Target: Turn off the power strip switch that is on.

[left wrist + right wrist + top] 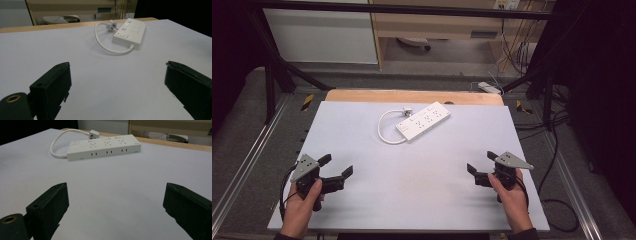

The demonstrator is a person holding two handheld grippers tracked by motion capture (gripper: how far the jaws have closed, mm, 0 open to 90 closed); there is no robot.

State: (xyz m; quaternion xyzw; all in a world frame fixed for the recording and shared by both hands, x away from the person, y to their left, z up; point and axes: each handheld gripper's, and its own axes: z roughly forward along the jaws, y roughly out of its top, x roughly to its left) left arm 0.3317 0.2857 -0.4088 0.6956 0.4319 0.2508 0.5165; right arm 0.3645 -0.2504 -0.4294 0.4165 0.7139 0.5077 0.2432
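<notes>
Both grippers, left and right, had jaws wide open, empty, well short of the power strip; its looped cord could snag.

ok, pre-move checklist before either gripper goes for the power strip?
1. Left gripper open, nothing between its jaws: ok.
2. Right gripper open, nothing between its jaws: ok.
3. Power strip lies flat on the table, apart from both grippers: ok.
4. Cord loops beside the strip, plug lying loose on the table: ok.
5. Bare table between each gripper and the strip: ok.
6. Switch position on the strip: cannot tell.
</notes>
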